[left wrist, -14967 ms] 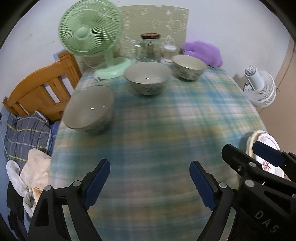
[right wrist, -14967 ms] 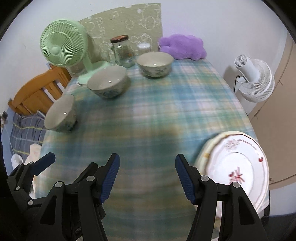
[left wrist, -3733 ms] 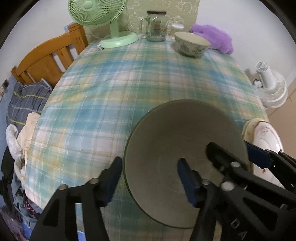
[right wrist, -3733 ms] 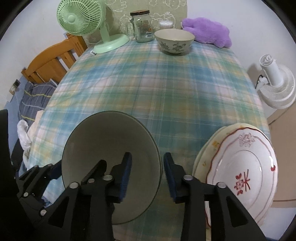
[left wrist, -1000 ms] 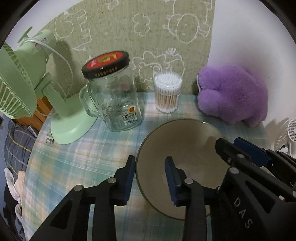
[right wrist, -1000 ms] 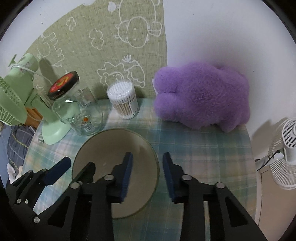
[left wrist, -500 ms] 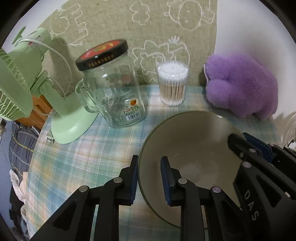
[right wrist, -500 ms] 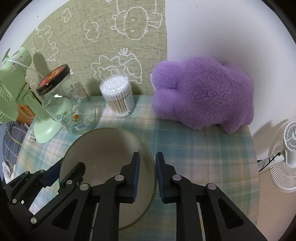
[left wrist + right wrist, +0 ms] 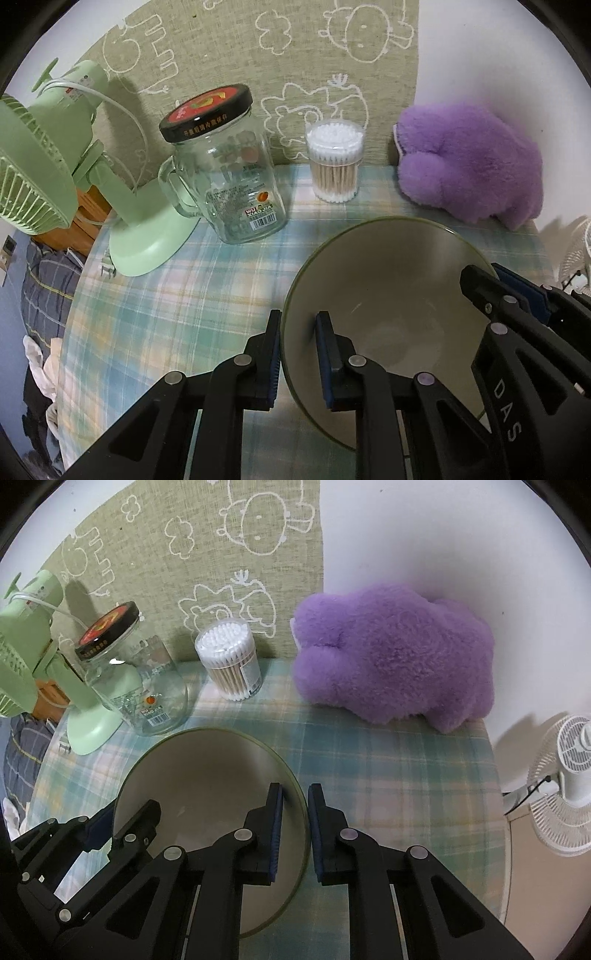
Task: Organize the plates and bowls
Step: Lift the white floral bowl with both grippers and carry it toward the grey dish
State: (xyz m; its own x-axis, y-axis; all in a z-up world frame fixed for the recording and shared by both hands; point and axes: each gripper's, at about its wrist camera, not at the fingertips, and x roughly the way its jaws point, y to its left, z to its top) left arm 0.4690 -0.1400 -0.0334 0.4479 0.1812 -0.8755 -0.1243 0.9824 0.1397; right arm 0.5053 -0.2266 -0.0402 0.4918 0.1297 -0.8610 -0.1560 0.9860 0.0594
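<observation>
Glazed ceramic bowl point(image 9: 388, 280), smooth inside with a soft sheen, dark green rim. Woven plaid cloth over the worktop point(image 9: 177, 295), matt. Clear glass jar point(image 9: 229, 192), glossy, with a shiny black metal-looking lid and paper label. Pale green plastic fan point(image 9: 66, 155), smooth. Purple plush toy point(image 9: 395, 653), fuzzy. Matt black plastic fingers point(image 9: 275, 827) with blue ribbed pads.

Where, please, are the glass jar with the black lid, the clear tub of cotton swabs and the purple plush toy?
glass jar with black lid point(image 9: 236, 188), left wrist view, glass body.
clear tub of cotton swabs point(image 9: 335, 173), left wrist view, side wall.
purple plush toy point(image 9: 399, 653), right wrist view, middle.
</observation>
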